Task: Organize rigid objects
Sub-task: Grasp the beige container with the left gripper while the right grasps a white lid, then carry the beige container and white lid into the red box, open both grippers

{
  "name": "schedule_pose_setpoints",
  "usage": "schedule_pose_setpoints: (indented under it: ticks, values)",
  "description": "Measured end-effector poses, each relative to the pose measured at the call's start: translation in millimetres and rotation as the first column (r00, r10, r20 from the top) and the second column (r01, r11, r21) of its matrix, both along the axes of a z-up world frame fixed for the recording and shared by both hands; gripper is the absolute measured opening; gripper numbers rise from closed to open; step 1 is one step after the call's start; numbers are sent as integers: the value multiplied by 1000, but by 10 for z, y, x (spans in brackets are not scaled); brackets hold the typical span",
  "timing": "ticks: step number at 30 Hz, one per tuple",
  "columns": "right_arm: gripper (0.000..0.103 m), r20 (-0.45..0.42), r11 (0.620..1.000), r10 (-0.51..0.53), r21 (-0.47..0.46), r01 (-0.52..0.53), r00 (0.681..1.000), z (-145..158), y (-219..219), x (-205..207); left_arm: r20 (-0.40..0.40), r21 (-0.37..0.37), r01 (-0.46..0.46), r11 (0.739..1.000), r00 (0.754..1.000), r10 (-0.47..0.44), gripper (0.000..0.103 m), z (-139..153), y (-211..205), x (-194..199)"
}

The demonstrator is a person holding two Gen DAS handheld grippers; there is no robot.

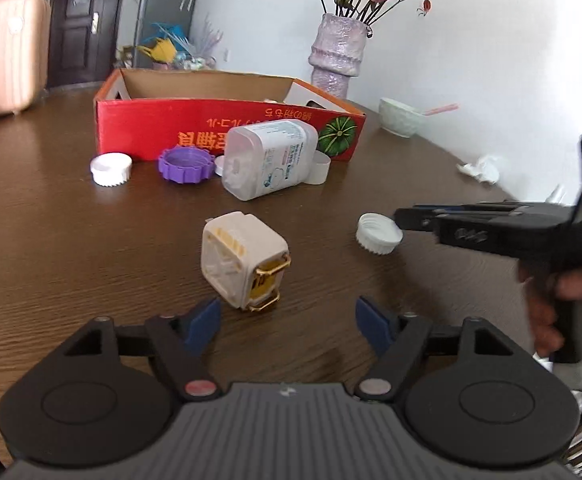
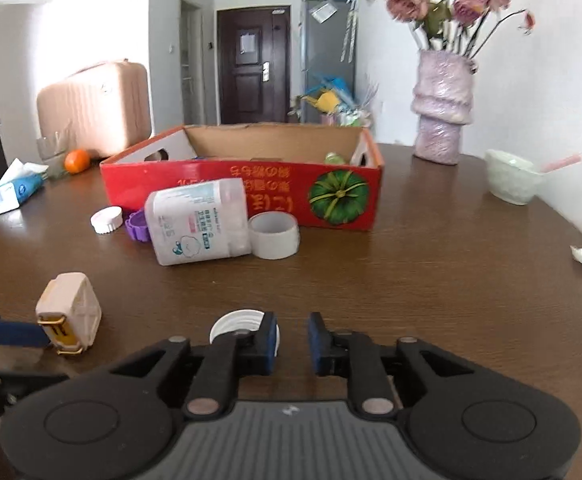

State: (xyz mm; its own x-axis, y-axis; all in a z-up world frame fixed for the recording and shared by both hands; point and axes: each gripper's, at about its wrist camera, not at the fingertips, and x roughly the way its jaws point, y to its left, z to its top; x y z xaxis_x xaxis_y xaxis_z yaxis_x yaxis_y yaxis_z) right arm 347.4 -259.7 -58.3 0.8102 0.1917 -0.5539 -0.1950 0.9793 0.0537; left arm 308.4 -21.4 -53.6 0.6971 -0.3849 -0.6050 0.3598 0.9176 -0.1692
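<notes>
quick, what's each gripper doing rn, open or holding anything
Left gripper: open, empty, cream square container just ahead.
Right gripper: open, holding nothing, white ribbed cap beside its left finger.

White cap (image 2: 240, 322) half hidden behind right claw (image 2: 292, 342) — box (image 2: 247, 184) contents mostly unseen.

table (image 2: 431, 280): brown wood | vase (image 2: 443, 106): lilac, dried roses | bowl (image 2: 511, 182): pale green | orange (image 2: 77, 161) | suitcase (image 2: 95, 108): pink
</notes>
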Motion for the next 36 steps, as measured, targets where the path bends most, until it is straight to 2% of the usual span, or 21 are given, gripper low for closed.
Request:
schedule_pose_setpoints:
  ticks: [2,3,4,7,11,12,13,14,15,18,19,21,25,28,36]
  values:
    - [32,-6,999,16,48,-16,1000,30,-36,-96,9,3,-29,1000,1000,29,83,29,14,12]
    - [43,-5,998,32,55,-32,999,38,-29,-150,12,-4,-45,999,999,45,84,40,29,37]
    - [49,3,998,43,47,-43,999,40,-12,-194,20,-6,-62,998,998,62,84,49,40,80]
    - [52,14,998,59,26,-59,998,31,48,-273,27,11,-119,993,993,118,84,27,12,179]
    - [56,2,998,59,23,-59,998,-30,104,-229,-9,-20,-148,989,989,148,86,-43,-11,344]
    - [57,-1,998,52,19,-52,999,-48,114,-206,4,-15,-155,988,988,155,84,-44,-17,338]
    - [57,-8,999,41,8,-41,999,-69,131,-168,2,-8,-154,988,988,154,82,-39,-29,350]
    - [57,-13,999,33,-3,-33,999,-93,147,-133,11,-9,-148,989,989,148,66,-41,-25,344]
    - [57,-16,999,29,-12,-30,999,-110,161,-98,12,-4,-137,991,991,137,56,-47,-24,342]
    - [54,-27,1000,26,-15,-26,999,-140,178,-18,16,11,-108,994,994,108,46,-43,34,308]
    - [41,-28,999,30,-13,-30,999,-148,180,1,11,6,-108,994,994,108,43,-48,57,296]
    - [39,-21,999,35,-5,-35,999,-155,183,22,20,16,-116,993,993,116,34,-46,67,276]
    - [38,-25,999,37,9,-37,999,-144,200,31,47,62,-109,992,993,106,32,-7,34,214]
    - [38,-14,999,40,5,-40,999,-102,199,-58,46,45,-92,995,995,90,32,35,47,133]
    - [38,30,999,33,10,-33,999,115,95,-501,130,33,-98,995,987,93,32,300,59,-280]
